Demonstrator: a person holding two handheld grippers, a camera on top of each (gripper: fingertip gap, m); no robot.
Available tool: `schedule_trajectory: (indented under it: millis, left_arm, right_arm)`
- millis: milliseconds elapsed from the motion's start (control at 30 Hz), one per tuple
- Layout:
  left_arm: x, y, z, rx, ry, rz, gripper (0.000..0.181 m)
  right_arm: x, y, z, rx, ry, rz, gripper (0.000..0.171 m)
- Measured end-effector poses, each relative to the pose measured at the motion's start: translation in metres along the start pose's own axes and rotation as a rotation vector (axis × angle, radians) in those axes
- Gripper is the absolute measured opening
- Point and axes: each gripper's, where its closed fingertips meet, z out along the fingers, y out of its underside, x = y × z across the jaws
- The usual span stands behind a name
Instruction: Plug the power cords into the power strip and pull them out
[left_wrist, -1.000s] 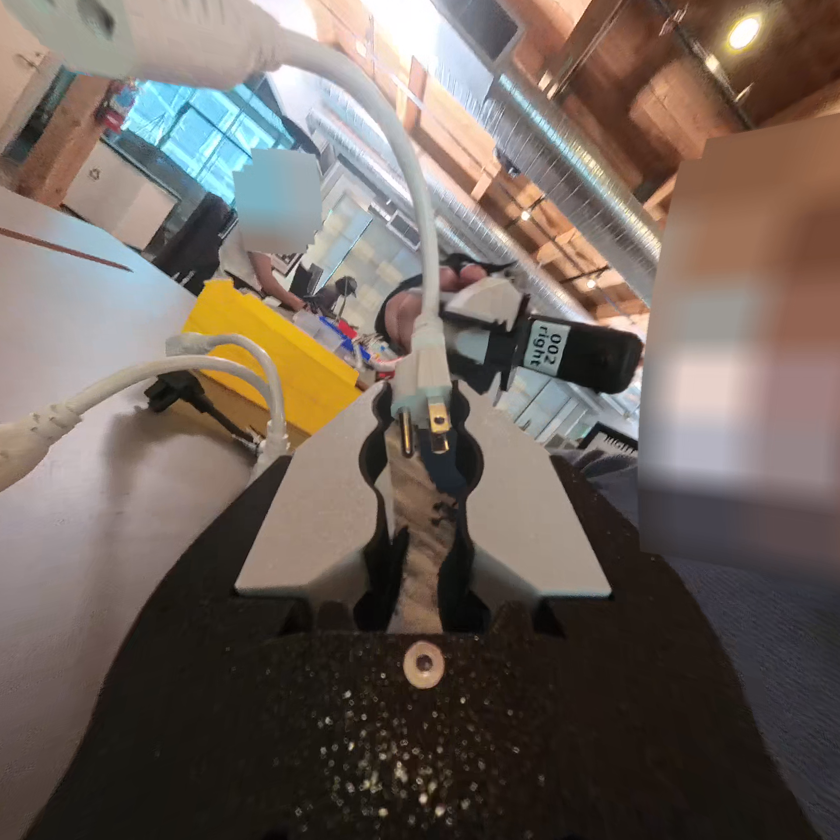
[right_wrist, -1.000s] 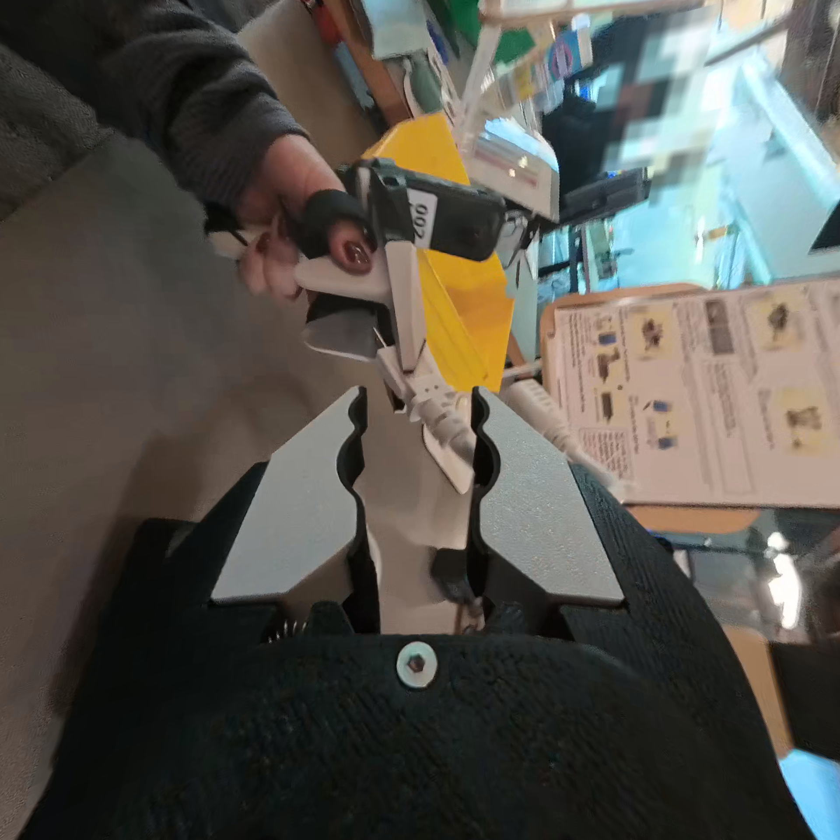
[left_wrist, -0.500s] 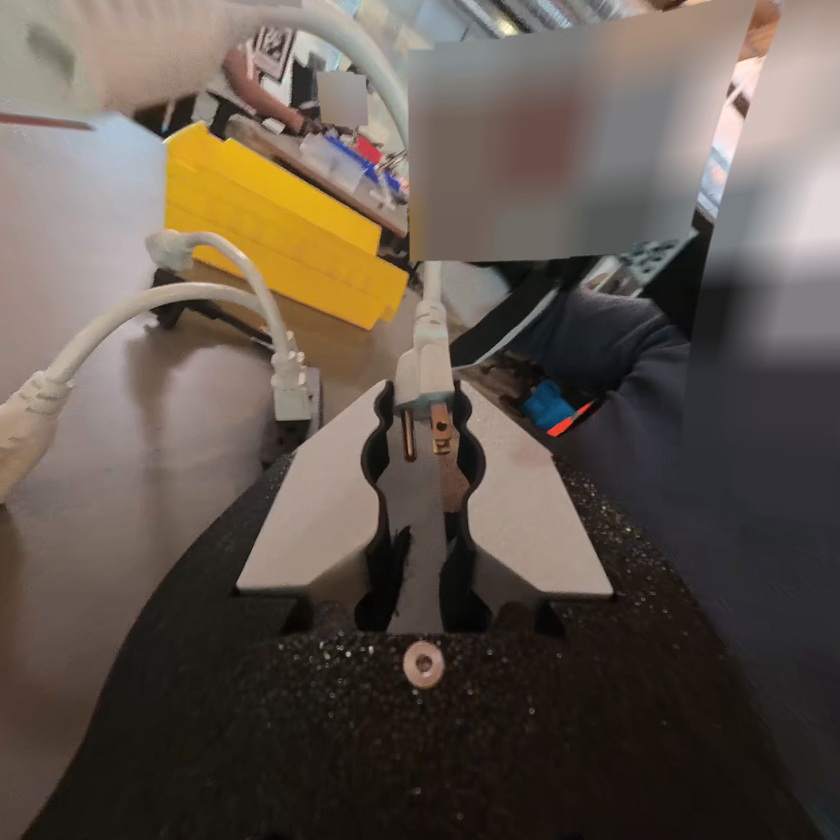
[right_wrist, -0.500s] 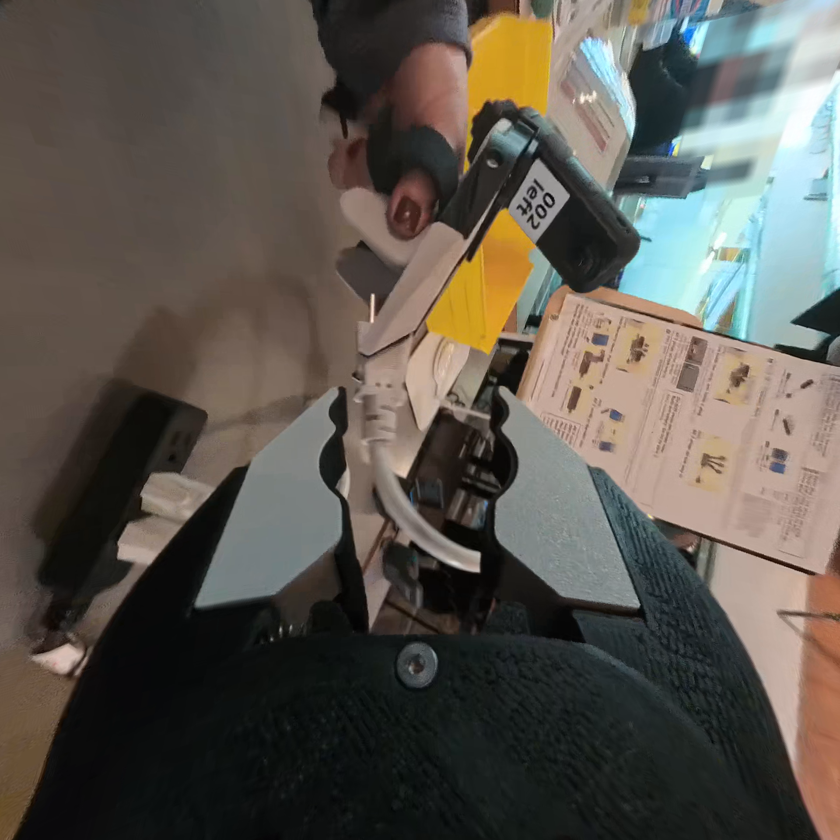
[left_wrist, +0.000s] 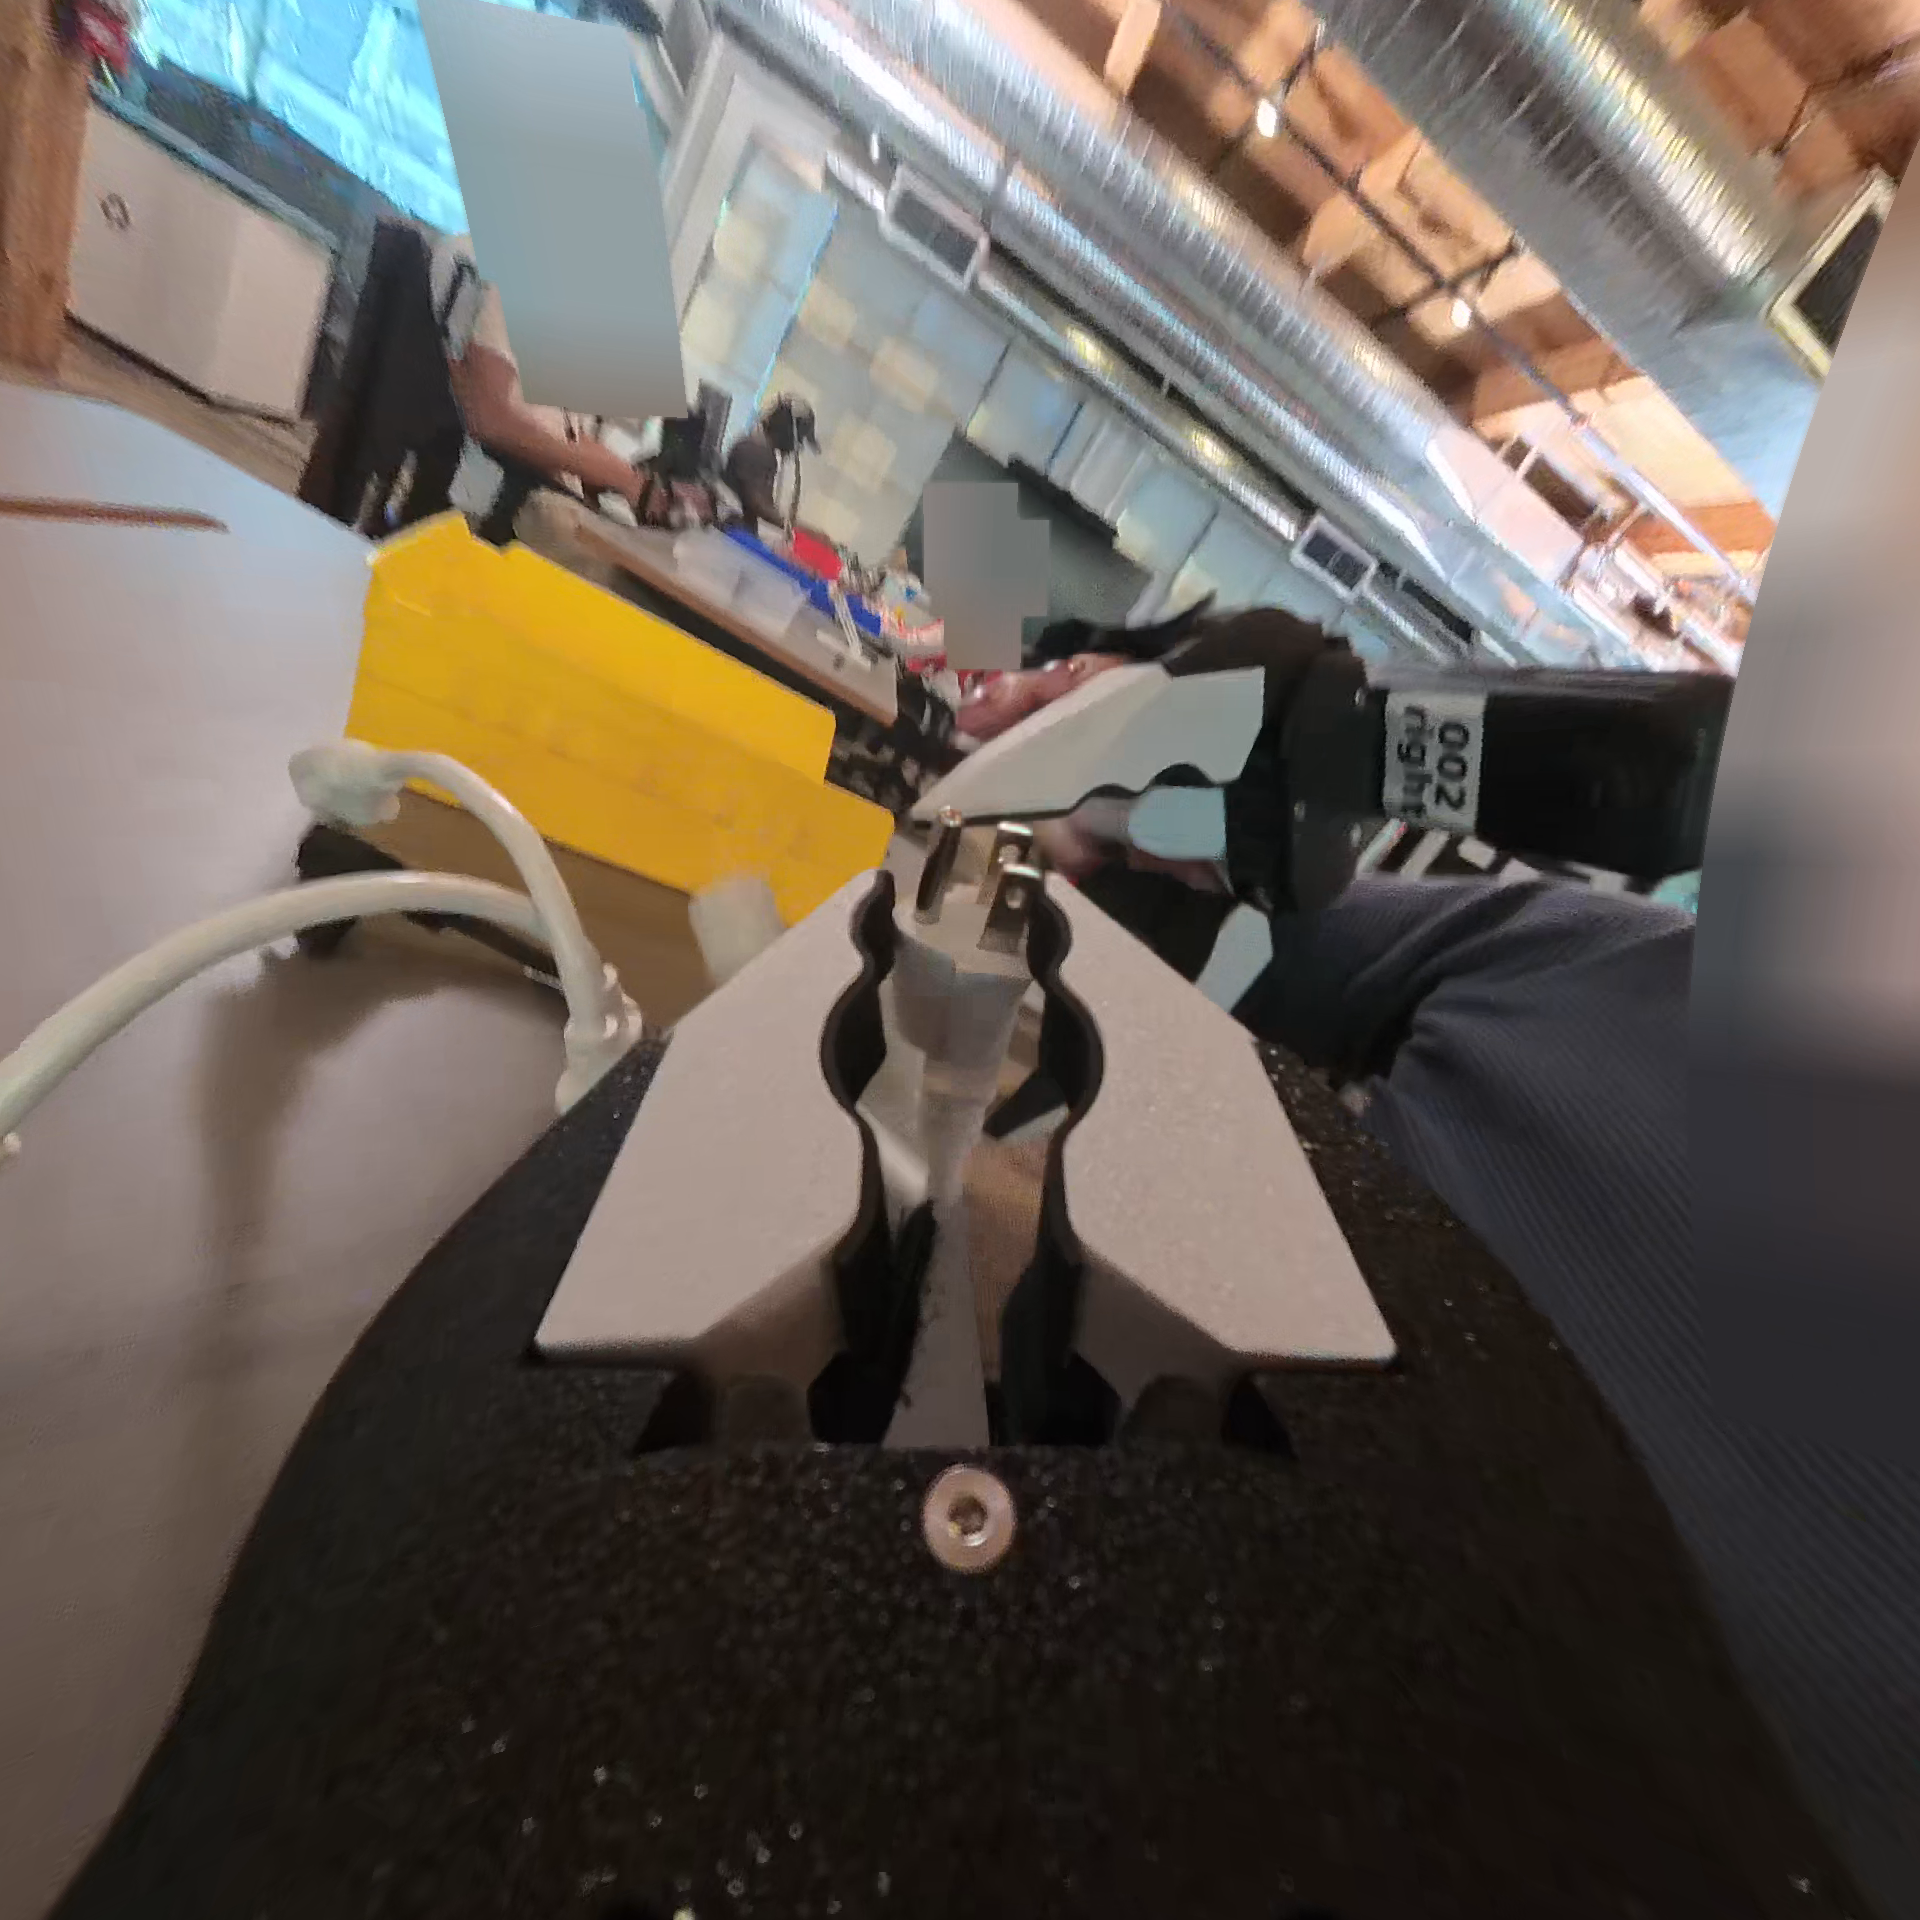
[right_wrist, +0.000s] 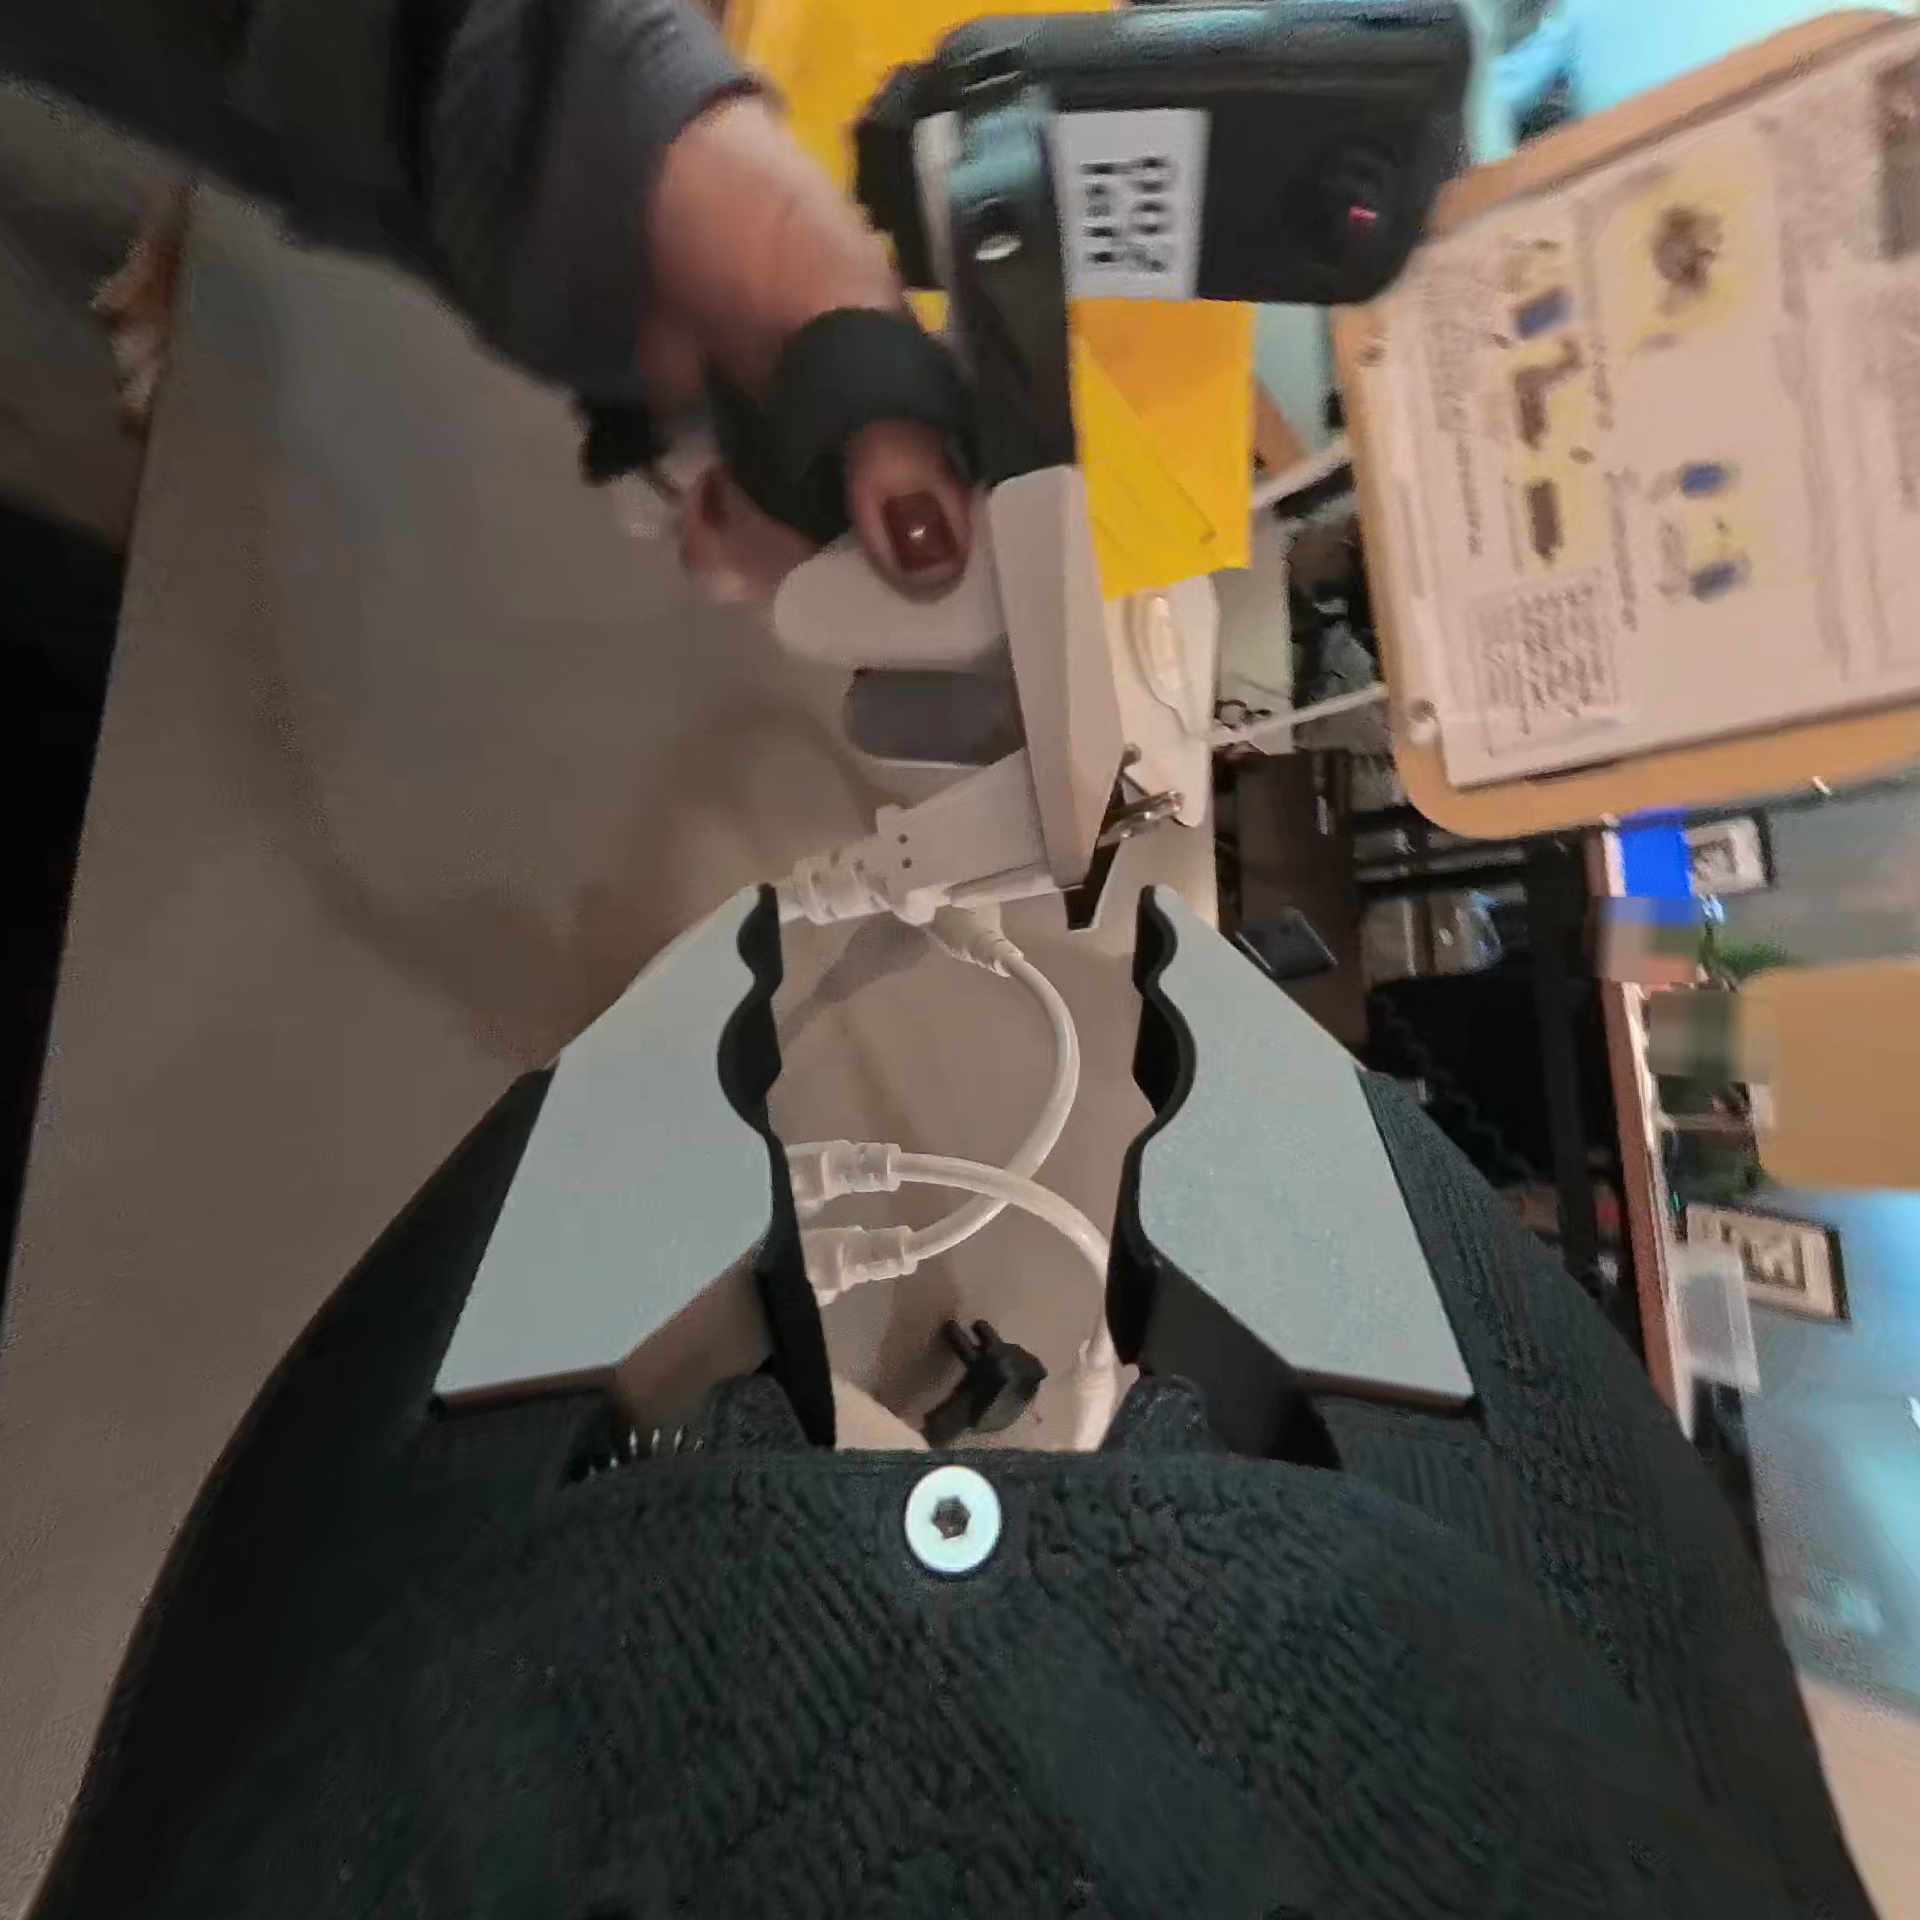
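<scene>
My left gripper (left_wrist: 961, 906) is shut on a white plug (left_wrist: 951, 992). Its metal prongs (left_wrist: 977, 883) point forward, away from the camera, and its cord runs back between the jaws. The right wrist view shows the same plug (right_wrist: 961, 842) held level above the table. My right gripper (right_wrist: 956, 914) is open and empty just below that plug; in the left wrist view its fingertip (left_wrist: 1039, 769) sits just beyond the prongs. Two white cords (right_wrist: 935, 1174) lie looped on the grey table (left_wrist: 156, 1195). I cannot make out the power strip.
A yellow bin (left_wrist: 582, 707) stands at the back of the table. A small black plug (right_wrist: 982, 1382) lies near the cords. A clipboard with a printed sheet (right_wrist: 1662, 416) stands to the right. A person's dark sleeve (left_wrist: 1558, 1143) fills the right side.
The plug in my left gripper has turned over: its prongs pointed toward the camera, now they point away. My right gripper has opened wider and sits close to the prongs.
</scene>
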Motion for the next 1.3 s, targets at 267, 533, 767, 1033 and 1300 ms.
schedule_trajectory:
  millis: [267,533,767,1033,1300]
  left_arm:
    - [-0.001,-0.022,0.015,0.286,-0.044,0.040,0.023]
    - [0.015,-0.026,0.024,0.350,0.064,-0.024,0.022]
    - [0.003,-0.001,0.013,0.107,-0.078,0.293,0.050]
    - [-0.002,0.044,0.032,-0.376,-0.335,1.093,0.079]
    - [0.007,0.056,0.052,-0.391,-0.349,1.246,0.064]
  right_arm:
    - [0.007,0.010,-0.008,0.124,0.392,0.465,0.071]
    - [0.011,0.021,-0.012,0.105,0.597,0.346,0.017]
    - [0.006,0.051,-0.024,-0.102,0.312,0.072,0.015]
    - [-0.012,0.080,-0.028,-0.426,0.068,-0.305,0.012]
    - [-0.013,0.061,-0.017,-0.416,0.059,-0.406,0.012]
